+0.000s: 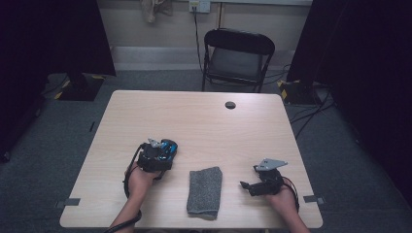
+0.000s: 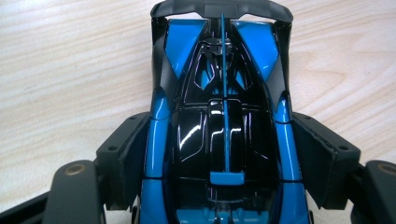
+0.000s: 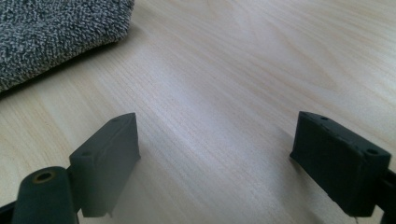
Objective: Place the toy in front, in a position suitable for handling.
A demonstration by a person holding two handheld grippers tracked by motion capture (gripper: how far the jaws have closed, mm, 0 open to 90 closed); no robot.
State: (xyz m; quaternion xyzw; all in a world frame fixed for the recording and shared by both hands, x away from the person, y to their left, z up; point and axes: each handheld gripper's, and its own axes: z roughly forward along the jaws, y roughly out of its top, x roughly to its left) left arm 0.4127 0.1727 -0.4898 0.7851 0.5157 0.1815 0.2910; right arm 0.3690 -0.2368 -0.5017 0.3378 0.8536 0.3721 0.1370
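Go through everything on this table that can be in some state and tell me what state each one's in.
Blue and black toy car: upright on the table, clamped at its sides.
Left gripper: shut on the toy car.
Right gripper: open, holding nothing, low over bare wood.
Grey knitted cloth: folded, lying flat between the grippers, untouched.
Black folding chair: unfolded, beyond the table.

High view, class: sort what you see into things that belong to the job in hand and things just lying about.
In the job:
- toy car, clamped by the left gripper
- grey cloth
- right gripper, jaws open

Lying about:
- folding chair
- wall socket
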